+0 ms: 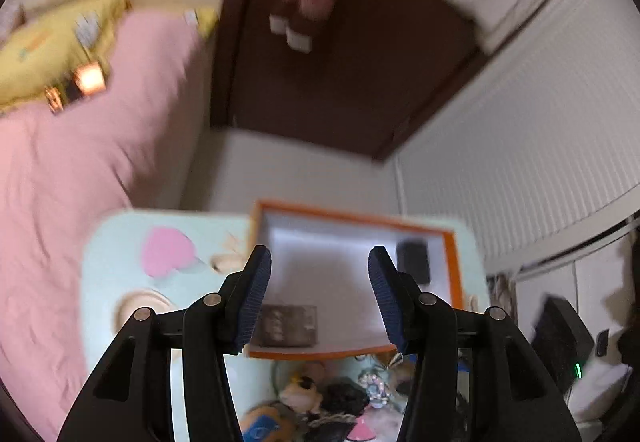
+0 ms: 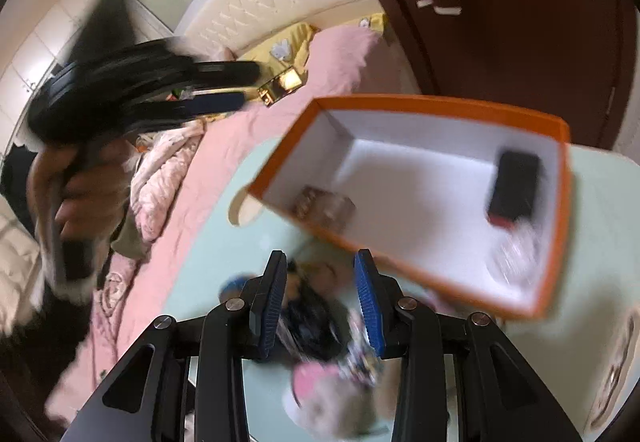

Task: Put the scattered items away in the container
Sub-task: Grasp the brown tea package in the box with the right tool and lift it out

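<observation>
1. Box (image 2: pixel 420 178), orange outside and white inside, sits on a pale green table (image 2: pixel 224 242) beside a pink bed (image 2: pixel 248 138).
2. Inside the box: black case (image 2: pixel 514 186), small brown item (image 2: pixel 324 206); a third, pale item is too blurred to identify.
3. Loose clutter (image 1: pixel 332 398) lies on the table just in front of the box.
4. Left gripper (image 1: pixel 320 294): jaws apart, empty, facing the box.
5. Right gripper (image 2: pixel 322 302): jaws apart, empty, above the clutter.
</observation>
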